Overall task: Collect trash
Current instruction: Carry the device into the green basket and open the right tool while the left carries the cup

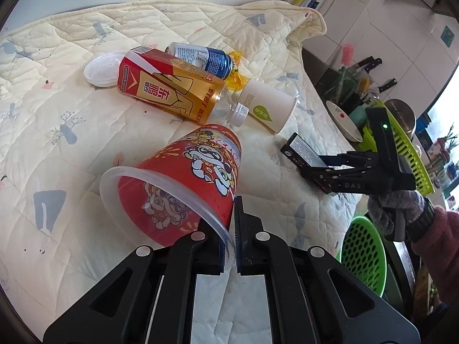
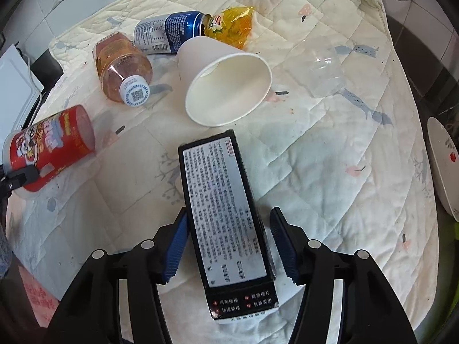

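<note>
My left gripper (image 1: 229, 229) is shut on the rim of a red cartoon-printed plastic cup (image 1: 186, 183) lying on its side on the quilt; the cup also shows in the right wrist view (image 2: 48, 149). My right gripper (image 2: 229, 243) is open, its fingers either side of a black box (image 2: 226, 223) with a white text label; a gap shows on the right side. The right gripper (image 1: 321, 172) and box (image 1: 304, 150) also show in the left wrist view. Further back lie a red-gold bottle (image 1: 169, 89), a blue can (image 1: 200, 57), a white paper cup (image 2: 226, 83) and a yellow wrapper (image 2: 232, 23).
A cream quilt (image 2: 330, 172) covers the table. A white lid (image 1: 101, 68) lies far left, a clear plastic cup (image 2: 324, 68) to the right. A green basket (image 1: 364, 255) sits below the table's right edge. A white bowl (image 2: 443, 166) and a green rack (image 1: 407, 149) stand at right.
</note>
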Motion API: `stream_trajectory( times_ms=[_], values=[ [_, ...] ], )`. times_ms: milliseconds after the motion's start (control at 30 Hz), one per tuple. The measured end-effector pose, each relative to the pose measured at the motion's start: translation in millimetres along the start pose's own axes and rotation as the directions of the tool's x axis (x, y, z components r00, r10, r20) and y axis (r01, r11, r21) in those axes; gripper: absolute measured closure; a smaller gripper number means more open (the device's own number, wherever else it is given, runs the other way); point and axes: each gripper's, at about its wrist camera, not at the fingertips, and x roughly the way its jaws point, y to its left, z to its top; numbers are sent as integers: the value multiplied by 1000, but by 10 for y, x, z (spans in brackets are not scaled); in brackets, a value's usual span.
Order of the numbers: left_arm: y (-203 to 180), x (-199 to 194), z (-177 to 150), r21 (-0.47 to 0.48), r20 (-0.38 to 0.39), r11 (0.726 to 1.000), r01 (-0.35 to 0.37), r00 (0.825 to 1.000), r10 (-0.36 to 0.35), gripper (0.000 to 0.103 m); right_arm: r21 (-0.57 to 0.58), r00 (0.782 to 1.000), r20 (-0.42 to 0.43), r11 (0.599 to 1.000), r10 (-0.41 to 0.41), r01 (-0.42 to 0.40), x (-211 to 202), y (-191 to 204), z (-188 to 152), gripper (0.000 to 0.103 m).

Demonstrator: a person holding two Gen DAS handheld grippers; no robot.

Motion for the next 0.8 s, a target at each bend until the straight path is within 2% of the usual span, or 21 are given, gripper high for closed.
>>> stream_trajectory(
  times_ms=[200, 433, 800],
  values=[
    [-12, -82, -44, 2, 2, 1000, -8, 1000, 8, 99, -27, 1000, 4, 999, -25, 25, 12, 79, 27, 54],
    [-91, -209, -111, 9, 16, 1000, -7, 1000, 7, 99, -52, 999, 37, 998, -32, 34, -320, 214, -146, 54],
    [-357, -448, -303, 21, 39, 1000, 9, 999, -10, 99, -81, 997, 54, 995, -47, 51, -962, 319, -802, 54]
  ],
)
